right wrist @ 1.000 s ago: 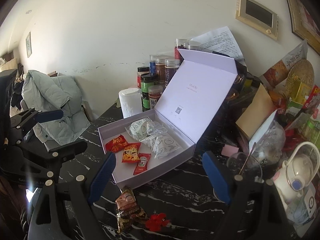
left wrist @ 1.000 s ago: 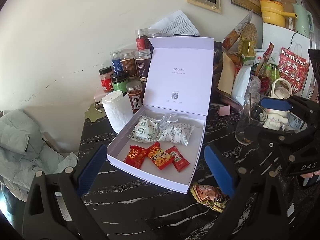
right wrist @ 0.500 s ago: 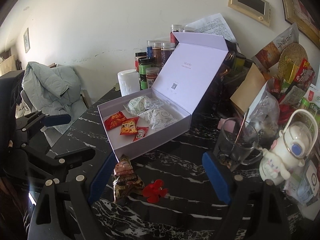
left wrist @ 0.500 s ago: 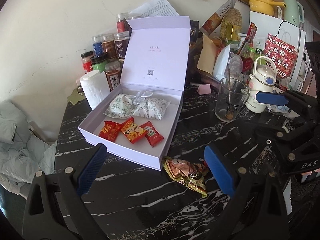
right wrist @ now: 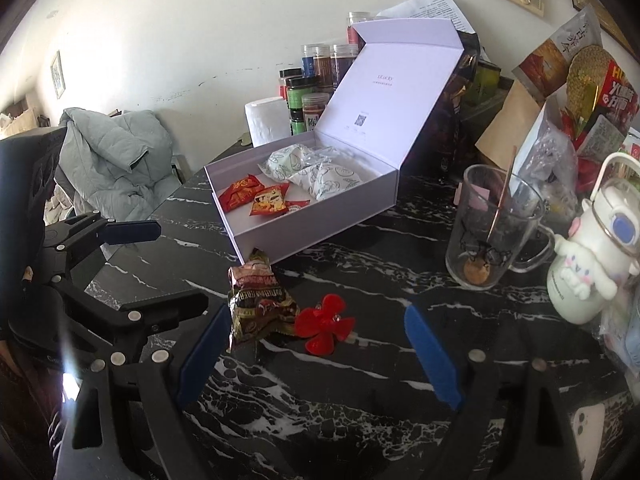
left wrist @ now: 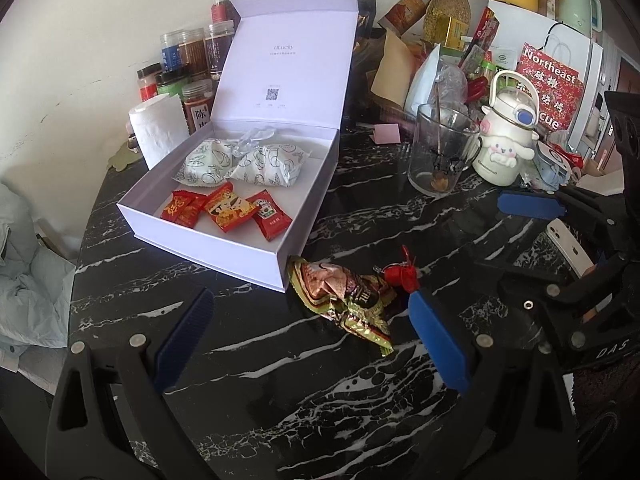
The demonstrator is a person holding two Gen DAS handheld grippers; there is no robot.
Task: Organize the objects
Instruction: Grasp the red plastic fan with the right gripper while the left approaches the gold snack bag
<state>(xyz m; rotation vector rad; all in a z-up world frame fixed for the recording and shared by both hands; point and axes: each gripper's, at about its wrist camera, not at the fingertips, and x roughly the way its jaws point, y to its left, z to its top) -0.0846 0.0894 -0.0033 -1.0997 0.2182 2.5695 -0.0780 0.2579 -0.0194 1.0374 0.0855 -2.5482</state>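
Surface: black marble-look table (left wrist: 248, 364) fills the lower half of both views, and I am working over its near edge.
Left gripper (left wrist: 308, 344): released, its blue pads spread wide at the bottom of the left view, holding nothing.
Right gripper (right wrist: 316, 356): also released and empty, pads spread at the bottom of the right view; its arm shows at the right edge of the left view.
Snack packet (left wrist: 344, 296): crinkled foil, lying flat on the table at lower centre, touching the near corner of the box. I judge it light, soft and slippery, so I would pinch the sealed end or the bulging middle, not the loose crimped edge.
Red flower clip (right wrist: 324, 326): just beside the packet, right of it. It looks like thin stiff plastic, small and light; I would close gently across the centre, since the petals could snap.
Box (left wrist: 216, 252): white, lid propped upright, centre left of the frame; three red sachets (left wrist: 228, 212) and two pale pouches (left wrist: 240, 164) lie inside, with bare floor left at the near right.
Far side: glass mug (left wrist: 442, 148), white cartoon bottle (left wrist: 506, 140), and jars (left wrist: 192, 64) against the wall at upper left.
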